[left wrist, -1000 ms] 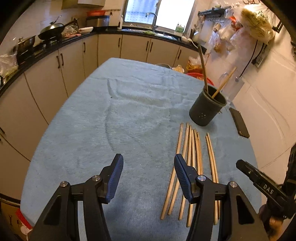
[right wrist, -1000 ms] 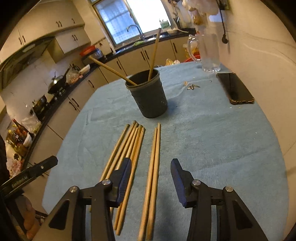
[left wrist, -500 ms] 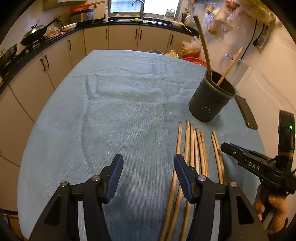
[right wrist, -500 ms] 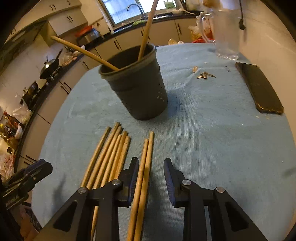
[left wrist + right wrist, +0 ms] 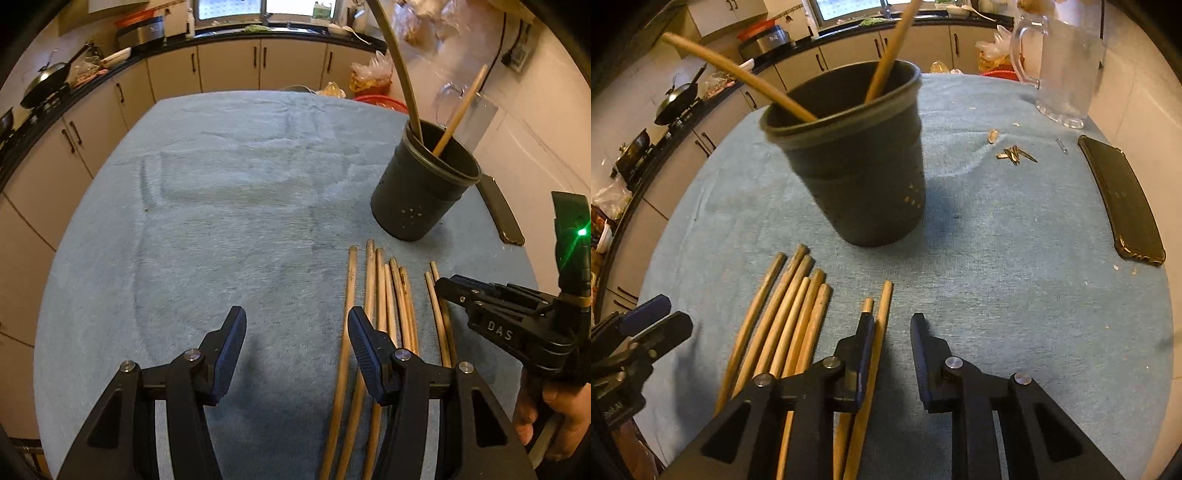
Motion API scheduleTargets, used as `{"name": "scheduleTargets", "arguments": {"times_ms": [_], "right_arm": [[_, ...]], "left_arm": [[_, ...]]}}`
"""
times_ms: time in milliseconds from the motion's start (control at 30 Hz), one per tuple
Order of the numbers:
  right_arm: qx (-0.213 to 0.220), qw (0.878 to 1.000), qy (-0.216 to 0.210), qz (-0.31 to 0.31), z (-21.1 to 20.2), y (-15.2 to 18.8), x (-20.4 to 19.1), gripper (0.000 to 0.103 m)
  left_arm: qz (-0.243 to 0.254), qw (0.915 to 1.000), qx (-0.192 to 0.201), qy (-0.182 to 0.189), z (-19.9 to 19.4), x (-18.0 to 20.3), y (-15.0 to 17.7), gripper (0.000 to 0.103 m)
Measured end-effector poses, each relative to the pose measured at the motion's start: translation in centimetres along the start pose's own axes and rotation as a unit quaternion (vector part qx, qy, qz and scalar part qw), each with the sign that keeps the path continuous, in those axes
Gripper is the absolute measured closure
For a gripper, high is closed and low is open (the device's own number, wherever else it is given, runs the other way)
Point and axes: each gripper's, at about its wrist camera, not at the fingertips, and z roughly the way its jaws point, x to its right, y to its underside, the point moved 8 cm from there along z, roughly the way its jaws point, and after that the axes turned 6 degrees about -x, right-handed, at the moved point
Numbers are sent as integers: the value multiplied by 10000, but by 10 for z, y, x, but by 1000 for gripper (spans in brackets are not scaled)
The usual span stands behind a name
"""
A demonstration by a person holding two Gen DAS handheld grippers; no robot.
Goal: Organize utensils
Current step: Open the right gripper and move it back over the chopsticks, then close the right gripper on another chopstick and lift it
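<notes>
Several wooden chopsticks [image 5: 384, 295] lie side by side on the blue towel, with a separate pair [image 5: 881, 325] to their right. A dark holder cup [image 5: 857, 173] with two chopsticks standing in it sits just beyond them; it also shows in the left wrist view [image 5: 421, 188]. My right gripper [image 5: 892, 325] is open, low over the towel, with its left finger [image 5: 862, 347] resting over the separate pair. My left gripper [image 5: 295, 328] is open and empty, left of the chopstick row. The right gripper also shows at the right edge of the left wrist view [image 5: 491, 314].
A black phone [image 5: 1123, 195] lies at the towel's right edge. A glass pitcher [image 5: 1063, 62] stands at the back right. Small seeds or scraps [image 5: 1015, 153] lie behind the cup. Kitchen cabinets and counter [image 5: 229, 62] run behind the table.
My right gripper has moved forward and down over the pair of chopsticks, toward the cup, and its jaws have narrowed. My left gripper has drifted forward and stays open.
</notes>
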Motion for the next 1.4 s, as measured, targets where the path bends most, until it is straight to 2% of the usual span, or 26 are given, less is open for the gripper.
{"name": "scheduleTargets", "arguments": {"times_ms": [133, 267, 400, 533, 633, 733, 867, 900, 933, 967, 1067, 1133, 1200, 1300, 1400], "right_arm": [[-71, 9999, 53, 66, -3, 10, 8, 89], [-40, 9999, 92, 92, -5, 17, 11, 90], [32, 9999, 105, 105, -4, 16, 9, 90], [50, 9999, -10, 160, -5, 15, 13, 90], [48, 9996, -138, 222, -6, 17, 16, 90], [12, 9996, -111, 242, -6, 16, 16, 89], [-76, 9996, -146, 230, -5, 12, 15, 89], [-109, 9997, -141, 186, -4, 11, 14, 89], [-128, 9998, -104, 98, -3, 10, 14, 89], [-128, 9999, -69, 38, -2, 8, 15, 89], [-13, 10000, 12, 2, -2, 5, 10, 91], [108, 9998, -85, 119, -3, 3, 10, 95], [320, 9986, -324, 265, -13, 3, 11, 96], [856, 9950, -438, 281, -52, 1, 9, 96], [1339, 9895, -433, 316, -95, 8, 9, 97]], "left_arm": [[12, 9998, -143, 126, 10, 7, -8, 45], [159, 9993, -270, 204, 22, 17, -20, 45], [340, 9986, -366, 166, 38, 27, -29, 53], [384, 9974, -590, 124, 55, 30, -33, 68], [516, 9972, -535, -46, 59, 36, -38, 68], [767, 9949, -507, -407, 62, 45, -42, 67], [812, 9944, -539, -408, 63, 48, -45, 69], [864, 9941, -517, -393, 63, 49, -46, 77], [896, 9940, -495, -382, 62, 47, -45, 91], [950, 9937, -469, -371, 61, 49, -45, 95], [842, 9952, -387, -311, 61, 44, -45, 96], [761, 9962, -263, -324, 53, 40, -46, 96], [615, 9973, 161, -376, 22, 29, -47, 96], [176, 9970, 727, -218, -33, 6, -46, 96], [-294, 9914, 1266, -166, -86, -21, -35, 96]]}}
